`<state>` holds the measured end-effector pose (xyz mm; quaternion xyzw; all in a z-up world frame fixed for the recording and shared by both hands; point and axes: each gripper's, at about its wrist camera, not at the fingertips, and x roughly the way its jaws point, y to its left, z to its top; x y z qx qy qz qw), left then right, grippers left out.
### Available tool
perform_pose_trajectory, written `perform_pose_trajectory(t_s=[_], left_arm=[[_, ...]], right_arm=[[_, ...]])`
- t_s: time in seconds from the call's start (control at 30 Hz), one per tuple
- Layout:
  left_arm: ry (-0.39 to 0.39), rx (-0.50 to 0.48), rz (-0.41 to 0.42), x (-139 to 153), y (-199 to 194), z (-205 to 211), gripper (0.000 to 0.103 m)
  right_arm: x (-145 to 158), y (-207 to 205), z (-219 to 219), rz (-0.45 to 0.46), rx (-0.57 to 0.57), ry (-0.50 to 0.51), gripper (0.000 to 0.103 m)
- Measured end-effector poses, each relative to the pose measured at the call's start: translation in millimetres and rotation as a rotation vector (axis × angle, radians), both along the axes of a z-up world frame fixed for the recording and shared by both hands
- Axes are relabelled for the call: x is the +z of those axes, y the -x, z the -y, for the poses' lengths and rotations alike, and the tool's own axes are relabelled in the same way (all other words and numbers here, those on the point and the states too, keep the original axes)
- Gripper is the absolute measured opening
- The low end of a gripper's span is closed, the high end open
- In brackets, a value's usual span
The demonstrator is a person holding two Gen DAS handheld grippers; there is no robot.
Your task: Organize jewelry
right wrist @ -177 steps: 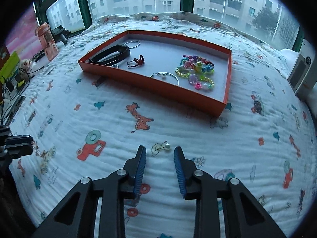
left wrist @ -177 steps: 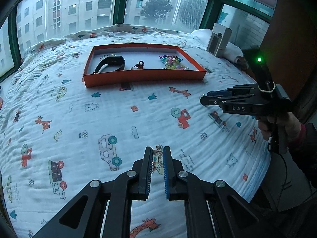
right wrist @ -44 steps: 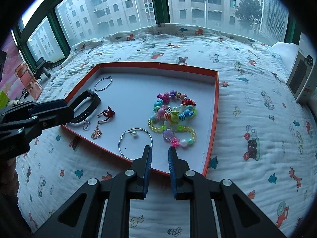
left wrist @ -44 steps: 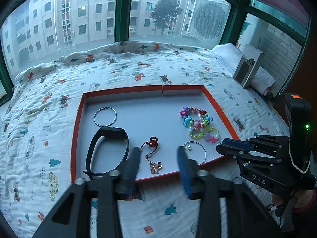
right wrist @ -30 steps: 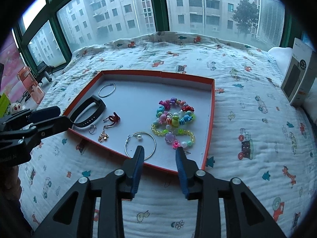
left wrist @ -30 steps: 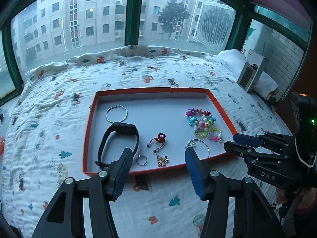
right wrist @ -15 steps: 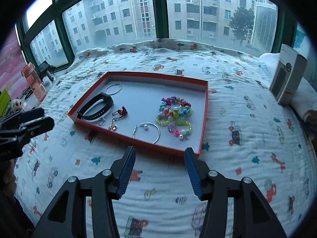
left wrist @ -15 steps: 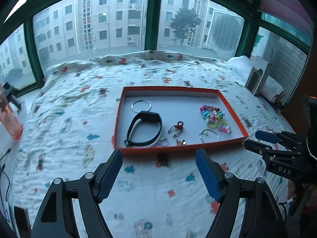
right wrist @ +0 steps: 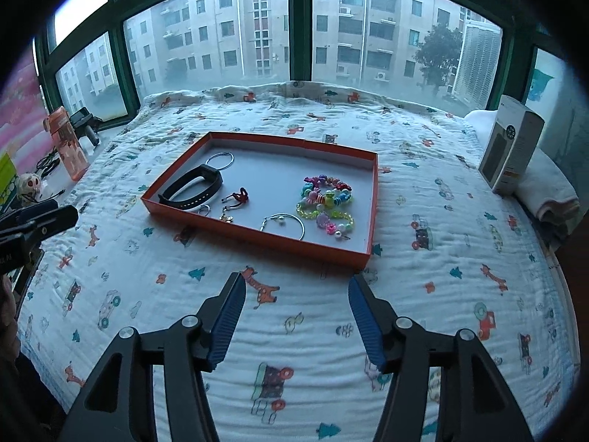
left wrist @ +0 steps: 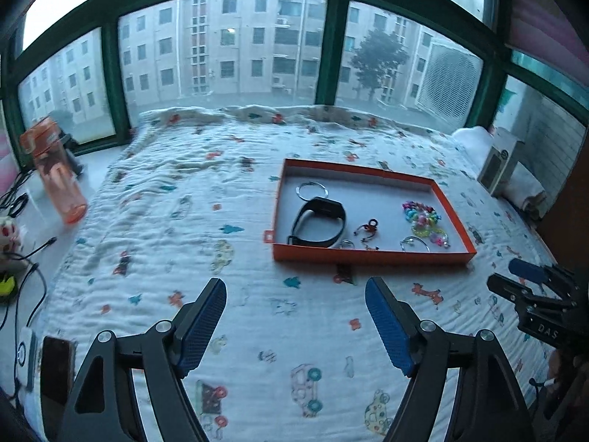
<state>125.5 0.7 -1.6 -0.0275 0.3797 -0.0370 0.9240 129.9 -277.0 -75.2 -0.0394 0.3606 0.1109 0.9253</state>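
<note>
Two grippers, left (left wrist: 294,316) and right (right wrist: 296,307), spread, empty | jewelry all in tray (right wrist: 370,228) | we'd retreat clear of near edge.

Non-task items around you:
- Quilt (right wrist: 423,154), white w/ cartoon cars, giraffes, trees; covers whole bed.
- Orange water bottle (left wrist: 55,173), upright, far left by window.
- White product box (right wrist: 511,147), upright, right side, on folded towels (right wrist: 552,191).
- Green-framed window (right wrist: 300,18); apartment blocks outside.
- Cables (left wrist: 22,276), left edge.
</note>
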Motion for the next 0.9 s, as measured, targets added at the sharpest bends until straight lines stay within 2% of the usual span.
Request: perform_pose_trajectory(t_s=[0.17, 0.5, 0.63, 0.77, 0.9], left_arm=[[-0.022, 0.014, 0.024, 7, 17, -6, 0.083], [-0.146, 0.037, 0.049, 2, 42, 6, 0.083], [-0.099, 0.028, 0.054, -1, 48, 5, 0.083], [-0.100, 0.022, 0.059, -3, 52, 8, 0.083], [-0.088, 0.013, 0.014, -7, 49, 6, 0.083]], right_arm=[[1, 12, -4, 0.014, -0.001, 0.019, 0.064], [4, 29, -7, 0.035, -0.005, 0.022, 0.065], [4, 32, -6, 0.038, -0.008, 0.024, 0.065], [4, 34, -4, 0.040, -0.015, 0.021, 0.065], [3, 36, -3, 0.037, -0.016, 0.016, 0.065]])
